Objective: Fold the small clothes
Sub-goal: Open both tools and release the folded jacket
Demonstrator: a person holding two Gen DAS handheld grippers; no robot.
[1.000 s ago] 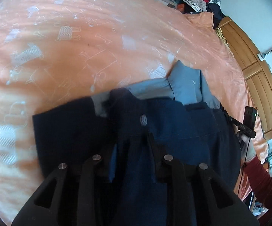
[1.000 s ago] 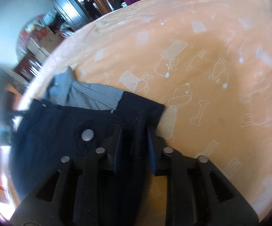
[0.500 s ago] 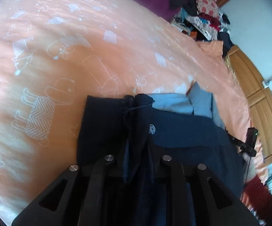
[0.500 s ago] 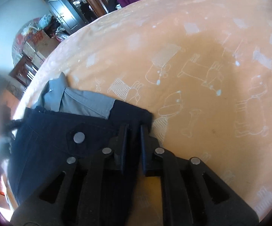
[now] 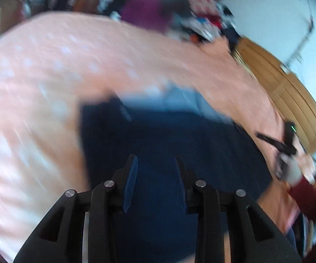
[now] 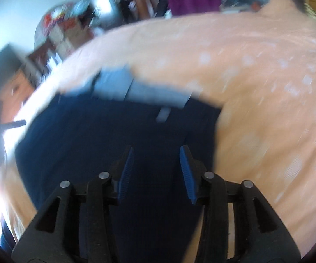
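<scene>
On the peach printed bedsheet (image 5: 48, 70), the dark navy trousers (image 5: 168, 135) lie flat just ahead of you, paler lining at their far edge. Left tongs (image 5: 156, 164) and right tongs (image 6: 156, 155) both gape, released. Regrip the near edge evenly with both before folding.

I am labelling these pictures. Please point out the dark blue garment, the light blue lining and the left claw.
dark blue garment (image 5: 168, 135), left wrist view, on its flat middle.
light blue lining (image 6: 155, 92), right wrist view, on the strip at the garment's far edge.
left claw (image 5: 155, 164), left wrist view, midway between its open fingertips.
</scene>
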